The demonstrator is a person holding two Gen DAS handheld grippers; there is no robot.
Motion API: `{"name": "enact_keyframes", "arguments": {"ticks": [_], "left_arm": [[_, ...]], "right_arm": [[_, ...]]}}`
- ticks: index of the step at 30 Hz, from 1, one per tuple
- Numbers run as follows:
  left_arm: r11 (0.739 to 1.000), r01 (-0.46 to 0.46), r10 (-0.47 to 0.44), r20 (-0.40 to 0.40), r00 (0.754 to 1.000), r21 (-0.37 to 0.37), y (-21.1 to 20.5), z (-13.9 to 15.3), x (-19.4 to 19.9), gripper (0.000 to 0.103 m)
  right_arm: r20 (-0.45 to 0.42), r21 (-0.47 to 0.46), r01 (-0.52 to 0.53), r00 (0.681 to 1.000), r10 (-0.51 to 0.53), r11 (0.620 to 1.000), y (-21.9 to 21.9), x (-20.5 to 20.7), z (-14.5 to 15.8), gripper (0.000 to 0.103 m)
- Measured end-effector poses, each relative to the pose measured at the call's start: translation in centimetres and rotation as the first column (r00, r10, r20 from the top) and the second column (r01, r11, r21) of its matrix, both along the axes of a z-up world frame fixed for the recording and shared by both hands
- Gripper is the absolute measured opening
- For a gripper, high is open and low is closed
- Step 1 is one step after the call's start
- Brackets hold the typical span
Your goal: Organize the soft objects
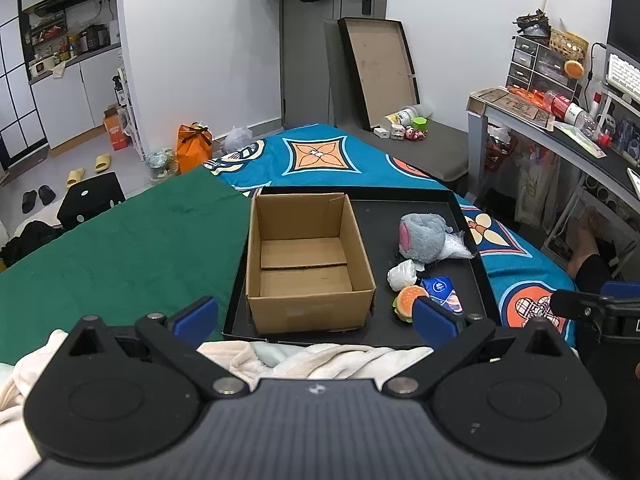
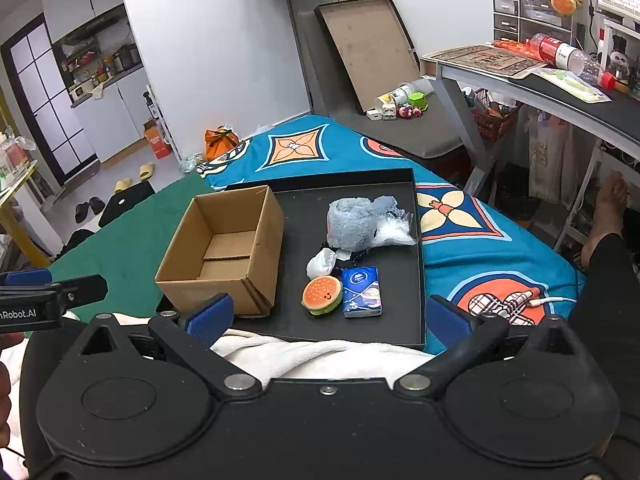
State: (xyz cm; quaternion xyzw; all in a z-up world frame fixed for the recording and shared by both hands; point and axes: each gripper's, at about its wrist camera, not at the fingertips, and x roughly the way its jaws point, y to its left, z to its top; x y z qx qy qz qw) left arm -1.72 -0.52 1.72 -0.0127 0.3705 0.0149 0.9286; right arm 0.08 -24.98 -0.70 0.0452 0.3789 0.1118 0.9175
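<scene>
An empty cardboard box [image 1: 306, 264] [image 2: 228, 250] stands at the left of a black tray [image 1: 472, 240] [image 2: 416, 264] on the bed. To its right lie a grey plush toy [image 1: 426, 236] [image 2: 354, 224], a crumpled white bag [image 1: 402, 275] [image 2: 321, 262], a burger plush [image 1: 408, 302] [image 2: 322, 294] and a blue tissue pack [image 1: 446, 292] [image 2: 362, 292]. My left gripper [image 1: 316, 318] hovers open near the tray's front edge, with a cream blanket below it. My right gripper [image 2: 328, 318] is open too, just short of the burger plush and tissue pack.
The bed has a green sheet [image 1: 120, 248] on the left and a blue patterned cover [image 2: 480, 240] on the right. A cream blanket [image 2: 312, 354] lies at the tray's near edge. A desk [image 2: 540, 84] and a person's bare foot [image 2: 604, 216] are at the right.
</scene>
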Motion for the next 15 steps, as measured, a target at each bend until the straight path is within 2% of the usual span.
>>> {"name": "enact_keyframes", "arguments": {"ticks": [15], "left_arm": [[1.0,0.014,-0.014,-0.002,1.0,0.005,-0.24,-0.32,-0.26,0.102]], "right_arm": [[-0.005,0.015,-0.004,1.0,0.004,1.0,0.01,-0.11,0.11,0.103]]}}
